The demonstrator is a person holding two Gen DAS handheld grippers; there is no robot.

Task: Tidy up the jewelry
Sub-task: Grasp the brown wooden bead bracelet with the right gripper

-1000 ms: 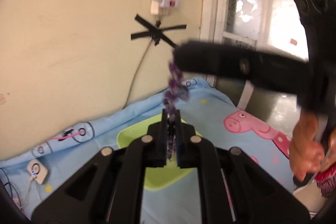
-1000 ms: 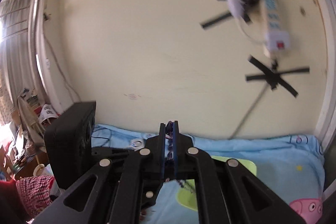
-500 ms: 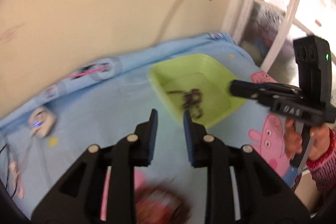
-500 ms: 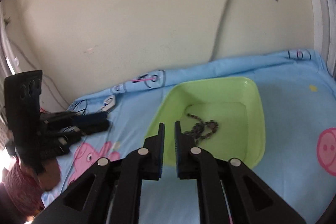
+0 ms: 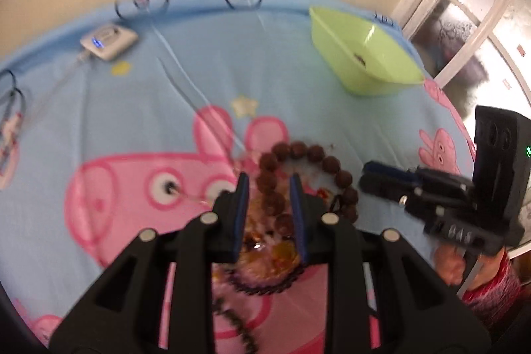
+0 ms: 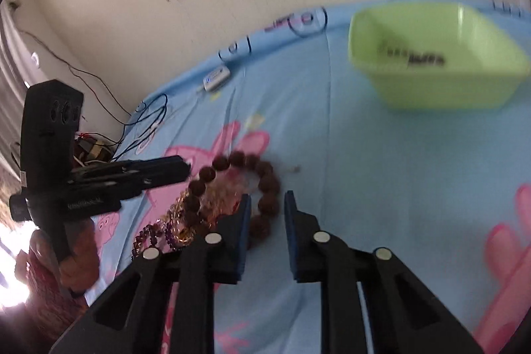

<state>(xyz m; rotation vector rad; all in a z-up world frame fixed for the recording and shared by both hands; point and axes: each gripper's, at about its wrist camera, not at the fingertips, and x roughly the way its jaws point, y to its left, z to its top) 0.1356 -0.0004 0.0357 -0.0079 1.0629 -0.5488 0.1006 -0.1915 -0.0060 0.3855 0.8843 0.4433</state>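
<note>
One brown bead bracelet (image 5: 300,175), one green tray (image 6: 431,62), several tangled chains (image 6: 166,228).

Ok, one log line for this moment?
phase: reaching next piece | left claw: just opened, empty, over brown bead bracelet | right claw: open, empty | green tray: holds dark chain

Both my wrist cams look steeply down, close over the bedsheet (image 5: 298,95); both share the brown bead bracelet (image 5: 298,151) and green tray (image 6: 464,88).
</note>
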